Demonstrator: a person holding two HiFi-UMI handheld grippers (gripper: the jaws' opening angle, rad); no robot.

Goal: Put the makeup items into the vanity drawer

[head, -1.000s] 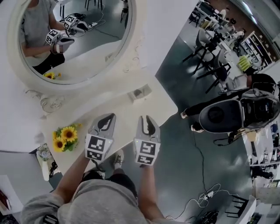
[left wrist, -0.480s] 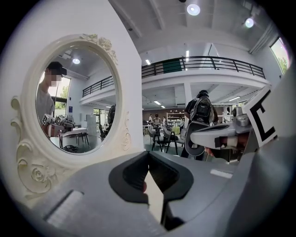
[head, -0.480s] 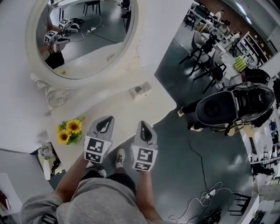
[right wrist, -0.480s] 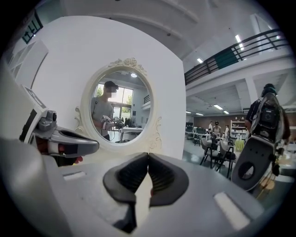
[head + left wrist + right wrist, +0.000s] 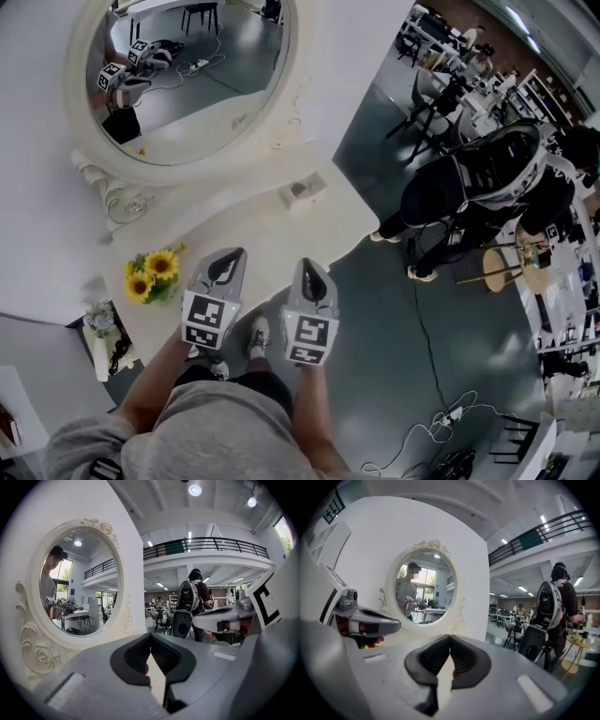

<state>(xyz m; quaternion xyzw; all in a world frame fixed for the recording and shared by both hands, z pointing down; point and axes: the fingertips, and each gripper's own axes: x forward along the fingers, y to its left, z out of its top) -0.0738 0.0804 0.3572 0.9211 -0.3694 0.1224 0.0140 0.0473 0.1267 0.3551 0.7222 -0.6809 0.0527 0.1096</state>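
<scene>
The cream vanity table (image 5: pixel 267 234) stands under its oval mirror (image 5: pixel 187 75). One small pale item (image 5: pixel 302 192) lies on it by the mirror's foot; what it is I cannot make out. No drawer shows in any view. Both grippers hover side by side over the table's front edge. My left gripper (image 5: pixel 232 253) has its jaws together, tips meeting (image 5: pixel 150 635), nothing between them. My right gripper (image 5: pixel 310 265) is shut and empty too (image 5: pixel 450 637). Each gripper view looks across the tabletop to the mirror (image 5: pixel 75 592) (image 5: pixel 424 590), where the person holding the grippers is reflected.
A bunch of sunflowers (image 5: pixel 150 274) stands at the table's left end, with a small white stand (image 5: pixel 98 342) below it. A person with a black backpack (image 5: pixel 487 183) stands to the right beside a round wooden stool (image 5: pixel 506 267). Cables (image 5: pixel 441 417) lie on the grey floor.
The right gripper's jaws, slightly apart a second ago, have closed on nothing. Both grippers drew back a little toward the table's front edge. The person with the backpack has shifted at the right.
</scene>
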